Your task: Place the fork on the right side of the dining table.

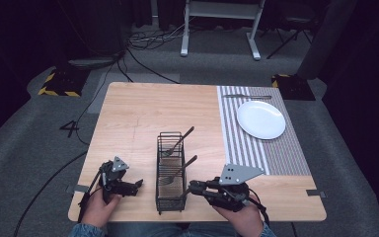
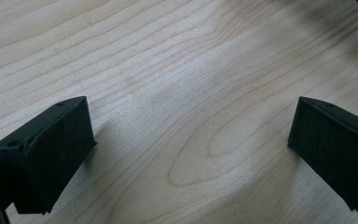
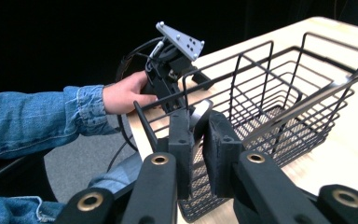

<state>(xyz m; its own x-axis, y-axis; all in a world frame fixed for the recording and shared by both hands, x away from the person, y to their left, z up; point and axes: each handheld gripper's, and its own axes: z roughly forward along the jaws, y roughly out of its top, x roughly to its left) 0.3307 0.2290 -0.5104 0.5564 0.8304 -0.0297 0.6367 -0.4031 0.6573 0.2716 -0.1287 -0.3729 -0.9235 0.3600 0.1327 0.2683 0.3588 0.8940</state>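
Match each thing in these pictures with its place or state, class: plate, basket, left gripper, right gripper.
Things
1. plate
2. basket
3. left gripper
4. right gripper

Places or states
A. fingers wide apart over the bare table
B. stands mid-table with forks inside
C. fingers closed on a metal handle at the basket's near end
D. lies on the striped mat

Pairs: 1-D, 2-B, 3-A, 4-C
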